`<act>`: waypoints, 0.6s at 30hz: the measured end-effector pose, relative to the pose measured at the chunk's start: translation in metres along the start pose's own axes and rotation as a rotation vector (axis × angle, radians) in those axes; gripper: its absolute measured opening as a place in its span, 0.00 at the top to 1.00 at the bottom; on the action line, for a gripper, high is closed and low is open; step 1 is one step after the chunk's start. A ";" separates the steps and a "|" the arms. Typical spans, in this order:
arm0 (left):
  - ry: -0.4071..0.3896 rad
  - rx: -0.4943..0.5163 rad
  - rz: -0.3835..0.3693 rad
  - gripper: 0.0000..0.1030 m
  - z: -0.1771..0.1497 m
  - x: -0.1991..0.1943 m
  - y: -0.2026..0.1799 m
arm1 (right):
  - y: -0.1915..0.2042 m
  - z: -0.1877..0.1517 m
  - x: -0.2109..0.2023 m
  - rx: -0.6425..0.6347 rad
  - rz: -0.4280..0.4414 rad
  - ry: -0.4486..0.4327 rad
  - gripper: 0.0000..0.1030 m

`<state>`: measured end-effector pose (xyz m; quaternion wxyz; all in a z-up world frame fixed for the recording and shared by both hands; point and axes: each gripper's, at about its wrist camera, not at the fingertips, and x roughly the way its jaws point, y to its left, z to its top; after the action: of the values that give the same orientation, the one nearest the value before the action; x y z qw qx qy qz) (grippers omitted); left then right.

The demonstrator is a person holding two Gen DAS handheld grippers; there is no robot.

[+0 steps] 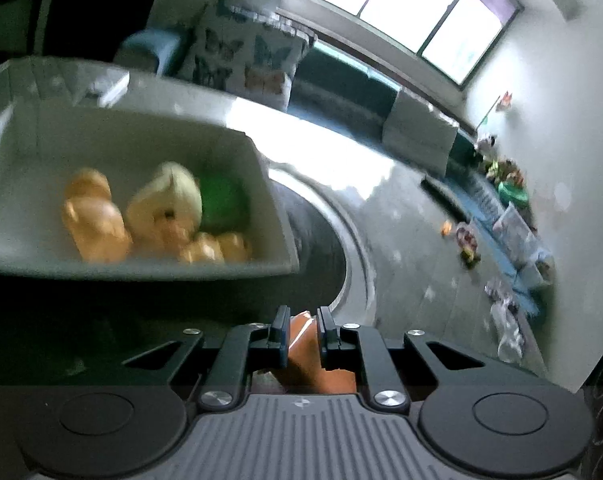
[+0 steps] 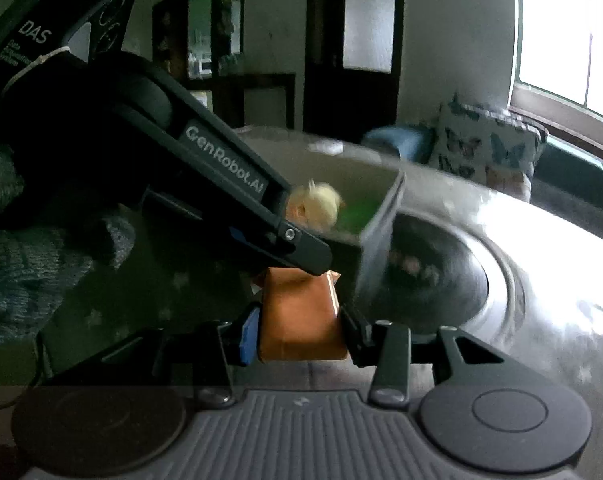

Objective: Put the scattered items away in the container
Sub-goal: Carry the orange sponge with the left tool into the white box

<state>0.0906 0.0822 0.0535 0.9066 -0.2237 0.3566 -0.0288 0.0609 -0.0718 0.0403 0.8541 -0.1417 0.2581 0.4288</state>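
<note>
Right wrist view: "GenRobot.AI" on left gripper [image 2: 301, 258] arm; "DAS", smaller unreadable print below it, on its body.

An orange-brown block [image 2: 299, 320] sits clamped before the white container [image 1: 277, 208] of toys.

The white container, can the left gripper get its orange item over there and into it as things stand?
Probably yes. The left gripper is shut on the orange item, and the white container sits just ahead with its top open. Nothing stands between them; toys cover its floor, but room remains.
</note>
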 end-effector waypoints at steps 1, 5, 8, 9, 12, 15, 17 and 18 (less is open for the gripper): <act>-0.018 0.006 0.004 0.85 0.005 -0.003 0.000 | 0.001 0.006 0.001 -0.005 0.001 -0.013 0.59; -0.074 0.018 0.027 0.86 0.027 -0.011 0.006 | 0.001 0.028 0.013 -0.019 0.008 -0.054 0.59; -0.099 0.020 0.044 0.87 0.042 -0.011 0.013 | 0.000 0.044 0.027 -0.034 0.012 -0.074 0.59; -0.103 0.017 0.048 0.88 0.046 -0.010 0.016 | 0.000 0.049 0.033 -0.038 0.013 -0.077 0.59; -0.103 0.008 0.056 0.88 0.056 -0.006 0.024 | -0.002 0.059 0.050 -0.040 0.023 -0.074 0.59; -0.094 -0.002 0.071 0.88 0.061 0.000 0.033 | -0.003 0.065 0.066 -0.036 0.038 -0.063 0.59; -0.081 -0.022 0.074 0.88 0.063 0.004 0.041 | -0.002 0.068 0.076 -0.034 0.047 -0.054 0.59; -0.075 -0.033 0.075 0.88 0.063 0.006 0.045 | -0.002 0.068 0.080 -0.034 0.052 -0.048 0.59</act>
<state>0.1319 0.1458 0.0716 0.9159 -0.2260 0.3310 0.0194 0.1242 0.0111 0.0517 0.8461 -0.1390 0.2338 0.4583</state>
